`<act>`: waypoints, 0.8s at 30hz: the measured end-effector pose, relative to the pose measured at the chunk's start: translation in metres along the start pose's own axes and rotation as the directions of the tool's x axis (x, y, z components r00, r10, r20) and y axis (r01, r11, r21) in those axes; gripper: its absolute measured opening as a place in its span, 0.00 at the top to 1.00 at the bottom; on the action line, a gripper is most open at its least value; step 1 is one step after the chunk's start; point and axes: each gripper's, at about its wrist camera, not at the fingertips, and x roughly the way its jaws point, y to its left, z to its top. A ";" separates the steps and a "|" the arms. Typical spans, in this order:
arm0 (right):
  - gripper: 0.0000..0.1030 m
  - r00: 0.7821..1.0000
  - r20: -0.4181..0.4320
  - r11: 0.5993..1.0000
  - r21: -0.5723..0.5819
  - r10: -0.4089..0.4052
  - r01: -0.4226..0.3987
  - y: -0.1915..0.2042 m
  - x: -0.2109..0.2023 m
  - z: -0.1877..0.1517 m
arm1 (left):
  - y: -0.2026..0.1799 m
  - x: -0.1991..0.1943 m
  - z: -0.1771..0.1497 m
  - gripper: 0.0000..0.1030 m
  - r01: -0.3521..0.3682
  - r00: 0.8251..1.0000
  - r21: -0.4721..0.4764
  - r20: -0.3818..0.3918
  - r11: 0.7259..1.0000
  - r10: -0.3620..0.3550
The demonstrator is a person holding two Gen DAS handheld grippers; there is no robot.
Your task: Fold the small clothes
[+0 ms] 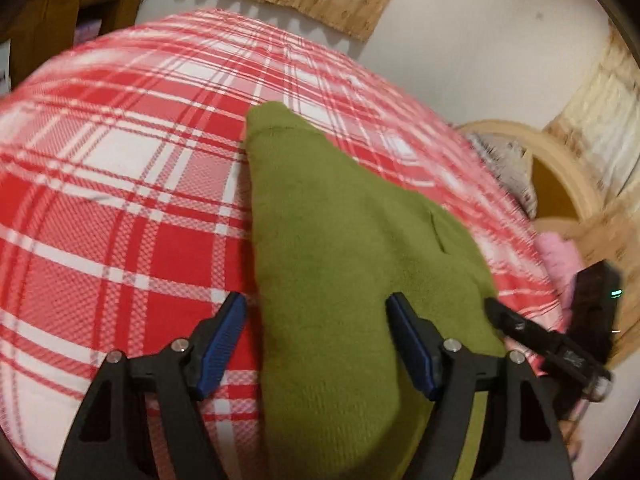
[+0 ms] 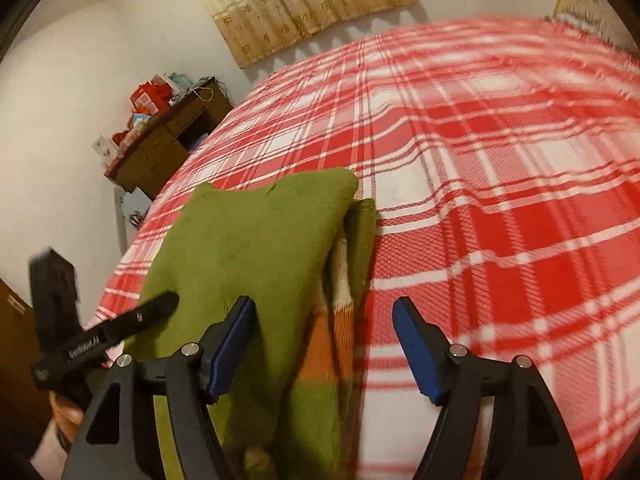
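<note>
A small olive-green knit garment [image 1: 328, 248] lies on the red and white plaid bedspread [image 1: 120, 200], folded over itself. In the right wrist view the garment [image 2: 248, 248] shows orange and white stripes at its near right edge. My left gripper [image 1: 316, 320] is open just above its near part, with the right pad over the cloth and the left pad over the bedspread. My right gripper [image 2: 324, 324] is open above the garment's right edge and holds nothing. The right gripper shows at the right of the left wrist view [image 1: 520, 328], and the left gripper at the left of the right wrist view [image 2: 132, 320].
A white wall with a beige curtain [image 2: 296, 4] runs behind the bed. A dark wooden cabinet [image 2: 164, 148] with red boxes on top stands at the bed's far left corner. A wooden headboard [image 1: 560, 184] and a pink cloth [image 1: 560, 260] are at the bed's right end.
</note>
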 end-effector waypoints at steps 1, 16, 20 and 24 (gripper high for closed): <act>0.27 1.000 -0.004 1.000 0.007 0.023 -0.023 -0.004 0.004 0.002 | 0.000 0.000 0.001 0.26 0.006 1.000 0.012 -0.006 1.000 -0.006; 0.19 0.989 -0.053 0.988 -0.066 0.137 -0.140 0.010 0.034 0.012 | -0.010 0.007 0.006 0.24 0.008 1.000 0.085 -0.008 0.996 -0.007; 0.34 0.997 -0.058 0.987 -0.146 0.058 -0.066 0.026 0.035 0.010 | -0.013 0.009 0.008 0.39 0.010 1.000 0.097 -0.005 0.995 -0.010; 0.53 0.999 -0.038 0.991 -0.129 0.034 -0.039 0.034 0.027 0.006 | -0.018 0.003 0.003 0.58 0.006 1.000 0.107 0.019 0.994 -0.008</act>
